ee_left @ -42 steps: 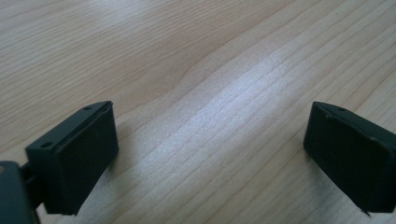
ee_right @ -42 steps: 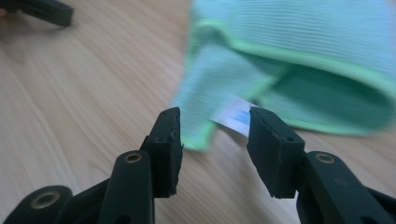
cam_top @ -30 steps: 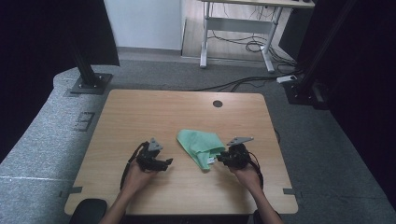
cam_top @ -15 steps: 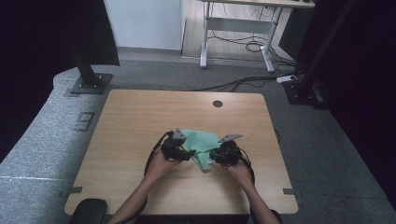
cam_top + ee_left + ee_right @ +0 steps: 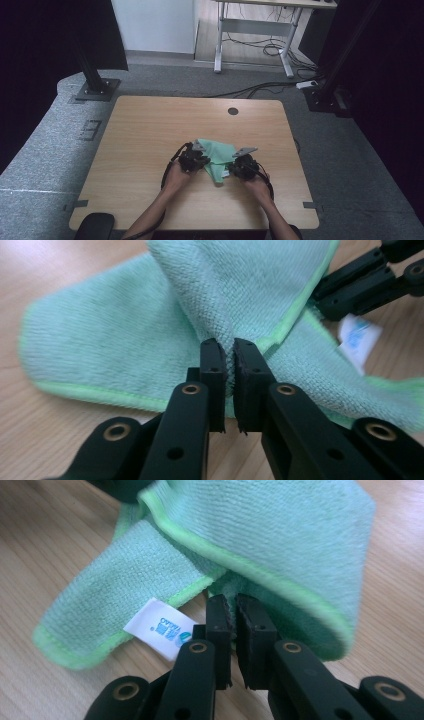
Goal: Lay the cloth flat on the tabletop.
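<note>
A green microfibre cloth (image 5: 218, 155) lies rumpled on the wooden table (image 5: 150, 130), near the front. My left gripper (image 5: 200, 159) is at its left edge and my right gripper (image 5: 234, 167) at its right edge. In the left gripper view the jaws (image 5: 229, 360) have just closed and pinch a raised fold of the cloth (image 5: 115, 340). Across it shows the other gripper (image 5: 370, 280). In the right gripper view the jaws (image 5: 232, 610) have also just closed, on the cloth's (image 5: 280, 525) hemmed edge, beside its white label (image 5: 162, 627).
A round cable hole (image 5: 233, 111) sits near the table's far edge. A black rounded object (image 5: 95, 225) is at the front left corner. Black stand bases (image 5: 95, 90) and cables lie on the grey floor beyond the table.
My left hand has moved right from bare table to the cloth's left edge, and its jaws have shut on a fold. The right gripper stayed at the right edge.
</note>
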`<state>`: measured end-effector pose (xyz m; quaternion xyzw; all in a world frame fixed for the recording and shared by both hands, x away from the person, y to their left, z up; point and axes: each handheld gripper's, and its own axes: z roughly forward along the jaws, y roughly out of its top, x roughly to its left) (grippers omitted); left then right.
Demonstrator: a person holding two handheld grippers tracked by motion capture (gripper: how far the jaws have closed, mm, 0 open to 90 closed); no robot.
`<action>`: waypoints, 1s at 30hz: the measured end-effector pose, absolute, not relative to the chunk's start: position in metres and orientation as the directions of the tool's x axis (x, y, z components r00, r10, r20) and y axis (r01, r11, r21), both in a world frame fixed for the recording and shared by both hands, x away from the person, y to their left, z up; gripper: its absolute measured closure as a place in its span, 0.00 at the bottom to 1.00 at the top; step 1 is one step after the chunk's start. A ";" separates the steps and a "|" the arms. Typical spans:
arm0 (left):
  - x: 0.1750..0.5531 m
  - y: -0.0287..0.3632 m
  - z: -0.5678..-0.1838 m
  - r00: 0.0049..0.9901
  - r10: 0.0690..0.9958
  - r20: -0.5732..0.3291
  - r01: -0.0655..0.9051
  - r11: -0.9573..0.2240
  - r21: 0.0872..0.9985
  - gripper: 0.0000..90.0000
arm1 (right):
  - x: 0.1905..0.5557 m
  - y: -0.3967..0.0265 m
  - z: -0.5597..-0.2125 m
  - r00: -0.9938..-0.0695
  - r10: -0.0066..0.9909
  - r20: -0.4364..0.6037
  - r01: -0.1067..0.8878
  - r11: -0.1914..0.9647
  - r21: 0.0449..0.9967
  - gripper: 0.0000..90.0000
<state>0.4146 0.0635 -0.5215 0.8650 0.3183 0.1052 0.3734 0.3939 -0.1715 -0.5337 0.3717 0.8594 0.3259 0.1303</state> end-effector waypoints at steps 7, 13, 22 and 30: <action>0.410 0.087 -0.482 0.765 0.638 -0.089 0.455 -0.438 0.775 0.94 | 0.386 -0.191 -0.502 -0.681 0.733 -0.005 0.512 0.480 0.712 0.93; 0.405 0.109 -0.439 0.761 0.642 -0.100 0.430 -0.382 0.818 0.94 | 0.379 -0.206 -0.468 -0.673 0.739 -0.038 0.462 0.460 0.759 0.93; 0.403 0.139 -0.390 0.740 0.663 -0.114 0.419 -0.323 0.849 0.94 | 0.377 -0.215 -0.409 -0.658 0.747 -0.101 0.362 0.431 0.827 0.95; 0.459 0.164 -0.441 0.540 0.838 -0.084 0.569 -0.289 0.770 0.50 | 0.433 -0.200 -0.429 -0.600 0.799 -0.047 0.471 0.400 0.786 0.69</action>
